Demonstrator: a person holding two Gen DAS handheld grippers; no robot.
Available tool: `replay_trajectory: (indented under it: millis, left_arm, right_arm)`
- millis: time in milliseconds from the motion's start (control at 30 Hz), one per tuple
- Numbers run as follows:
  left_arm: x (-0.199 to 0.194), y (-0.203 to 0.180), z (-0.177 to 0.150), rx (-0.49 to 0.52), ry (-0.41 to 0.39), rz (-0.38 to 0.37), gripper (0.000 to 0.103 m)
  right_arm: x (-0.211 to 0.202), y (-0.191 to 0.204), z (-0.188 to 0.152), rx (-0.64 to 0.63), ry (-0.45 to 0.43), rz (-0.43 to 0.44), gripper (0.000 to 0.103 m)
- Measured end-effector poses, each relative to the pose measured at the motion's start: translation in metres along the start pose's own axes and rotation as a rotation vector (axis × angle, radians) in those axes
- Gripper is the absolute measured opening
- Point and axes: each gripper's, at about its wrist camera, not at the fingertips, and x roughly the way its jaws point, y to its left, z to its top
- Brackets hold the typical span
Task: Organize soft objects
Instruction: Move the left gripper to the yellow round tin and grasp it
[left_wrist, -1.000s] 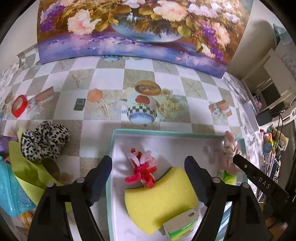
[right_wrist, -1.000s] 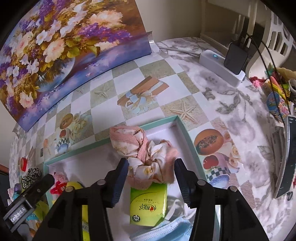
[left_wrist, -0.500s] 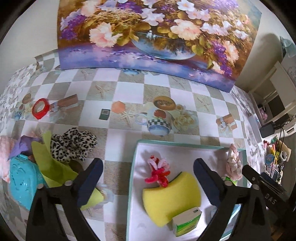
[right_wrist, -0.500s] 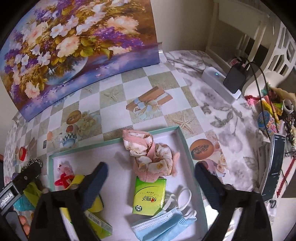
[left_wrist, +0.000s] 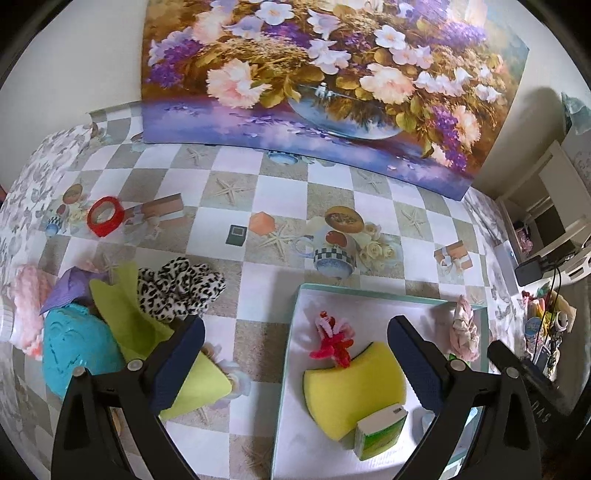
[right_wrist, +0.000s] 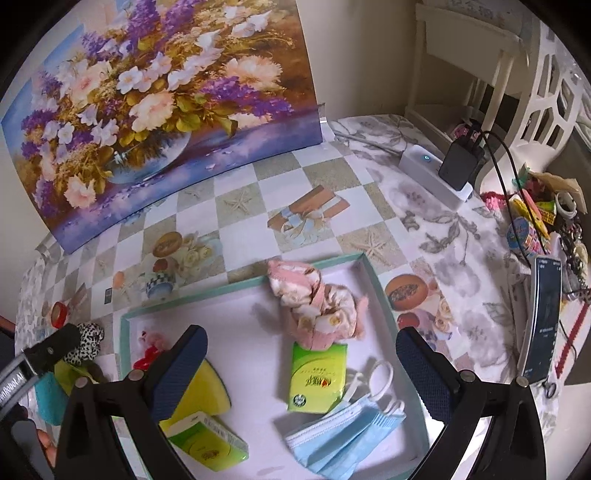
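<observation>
Our left gripper (left_wrist: 295, 354) and right gripper (right_wrist: 301, 362) hang spread and empty over the teal-rimmed tray (right_wrist: 373, 275). The pink scrunchie (right_wrist: 317, 306) lies at its far edge, the leopard scrunchie (left_wrist: 177, 288) left on open bench (left_wrist: 258, 302). Our fingers hide part of the sponge (left_wrist: 354, 384).

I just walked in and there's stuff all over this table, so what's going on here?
A person is sorting soft things into a teal-rimmed tray. Both hand-held grippers, left and right, hang open and empty above it. Inside lie a yellow sponge, a pink floral scrunchie, tissue packs and blue face masks. A leopard-print scrunchie and a green cloth wait outside on the table.
</observation>
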Motion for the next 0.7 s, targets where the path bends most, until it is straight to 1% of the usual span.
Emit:
replay_trajectory:
  millis: [333, 500, 600, 700]
  left_arm:
    - [-0.021, 0.016, -0.016, 0.017, 0.002, 0.054, 0.099]
    - [-0.027, 0.034, -0.031, -0.011, 0.017, 0.064, 0.099]
    - [-0.027, 0.046, -0.042, -0.036, 0.049, 0.079, 0.099]
    - [-0.032, 0.053, -0.049, -0.043, 0.051, 0.082, 0.099]
  right_arm:
    - [-0.004, 0.021, -0.032, -0.052, 0.011, 0.003, 0.103]
    - [-0.008, 0.034, -0.044, -0.088, 0.024, 0.005, 0.103]
    - [-0.012, 0.045, -0.054, -0.125, 0.026, -0.002, 0.103]
    - [-0.016, 0.055, -0.065, -0.159, 0.032, 0.015, 0.103]
